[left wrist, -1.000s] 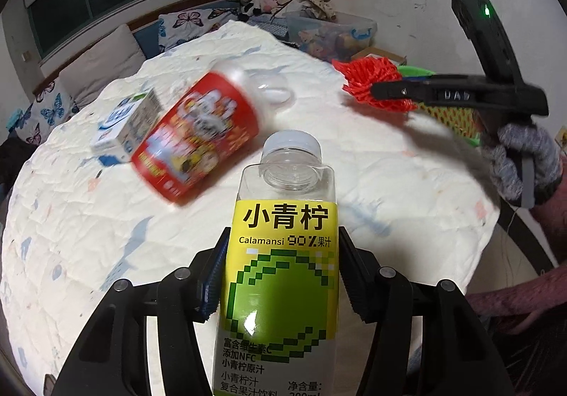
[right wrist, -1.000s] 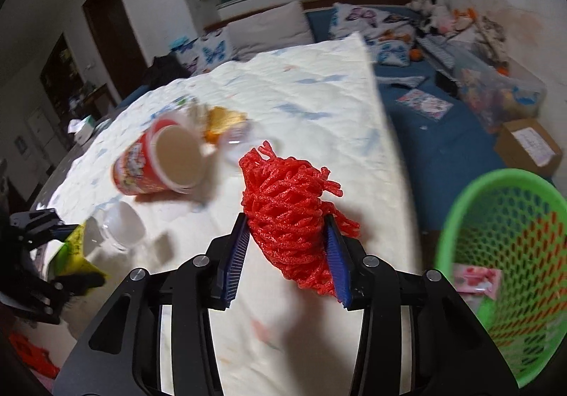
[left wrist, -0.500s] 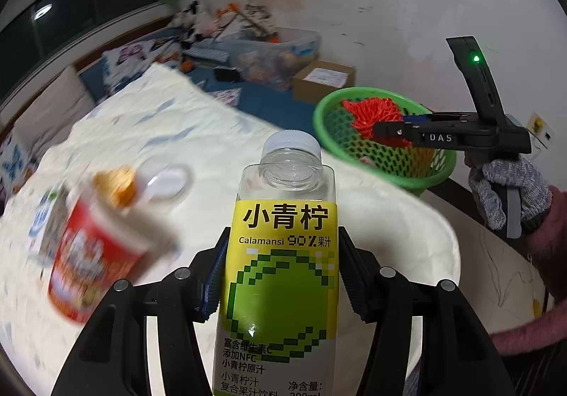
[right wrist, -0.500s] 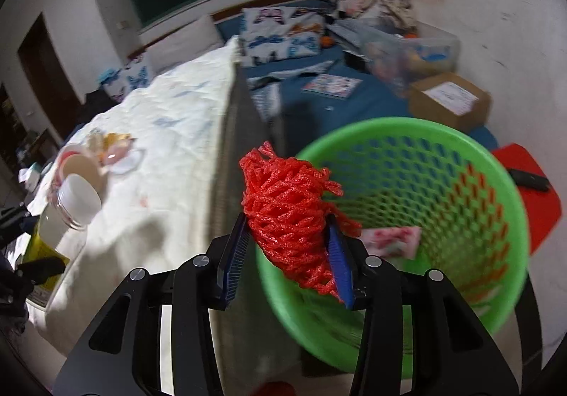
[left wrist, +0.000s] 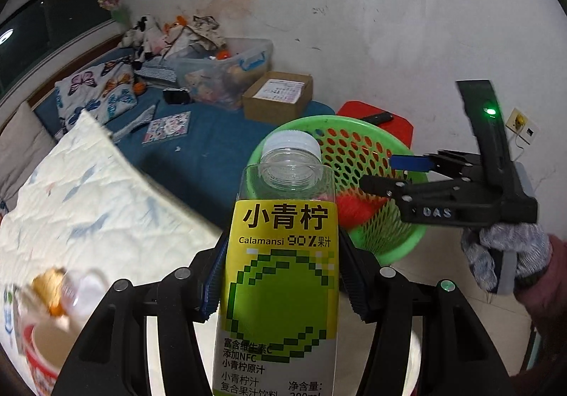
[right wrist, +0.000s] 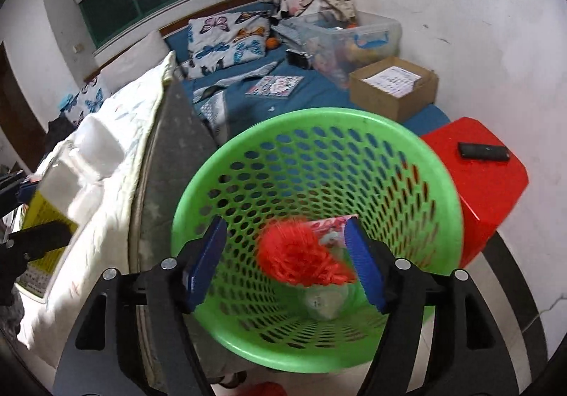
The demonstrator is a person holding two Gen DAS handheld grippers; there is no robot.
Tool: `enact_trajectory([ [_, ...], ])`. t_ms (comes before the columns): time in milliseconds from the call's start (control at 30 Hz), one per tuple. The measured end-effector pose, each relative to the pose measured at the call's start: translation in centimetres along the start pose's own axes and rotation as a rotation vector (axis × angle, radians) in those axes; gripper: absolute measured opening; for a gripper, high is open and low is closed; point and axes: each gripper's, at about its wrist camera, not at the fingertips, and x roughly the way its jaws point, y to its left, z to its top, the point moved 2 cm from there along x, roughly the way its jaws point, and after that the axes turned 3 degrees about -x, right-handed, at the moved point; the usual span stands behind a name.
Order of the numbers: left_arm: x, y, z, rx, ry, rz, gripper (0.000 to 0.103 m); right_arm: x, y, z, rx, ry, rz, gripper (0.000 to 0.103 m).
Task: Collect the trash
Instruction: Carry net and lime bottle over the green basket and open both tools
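1. Left tongs [left wrist: 283,284]: clamped on the juice bottle [left wrist: 283,275], blue pads pressed to both sides of the yellow-green label. The bottle stands upright between them with its white cap on, and it looks empty. Ahead of these tongs and a little to their right is the green basket [left wrist: 397,240], lower down on the floor.

2. Step in hand, as I judge it: bring the bottle over the basket and drop it. To do it well, carry it forward and right until the cap sits over the middle of the opening, not over the near rim, then spread the tongs fully. The bottle is tall and light, so a release at the rim could tip it out onto the floor.

3. Wait for room: the right tongs [left wrist: 393,171] hang over the same opening.

4. Right tongs [right wrist: 285,263]: spread wide, gripping nothing, pads touching nothing. Directly beyond them, inside the basket, is the red mesh wad [right wrist: 301,259]. It is blurred, so possibly falling rather than lying at the bottom. A pink printed wrapper [right wrist: 331,231] lies just behind it.

5. Left behind on the bed [left wrist: 88,197], to the left of the left tongs: a red cup [left wrist: 39,360] and a blurred wrapper [left wrist: 67,293], both yet to collect.
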Motion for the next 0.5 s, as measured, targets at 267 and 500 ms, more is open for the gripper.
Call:
enact_trajectory([
  [267, 4.3, -2.0, 2.8, 0.004, 0.067, -0.021, 0.055, -2.4, -2.2, -1.0, 0.047, -0.032, -0.031, 0.074],
  [500, 7.6, -3.8, 4.1, 0.015, 0.126, -0.037, 0.055, -3.7, -4.1, -1.8, 0.11, -0.041, -0.044, 0.074],
])
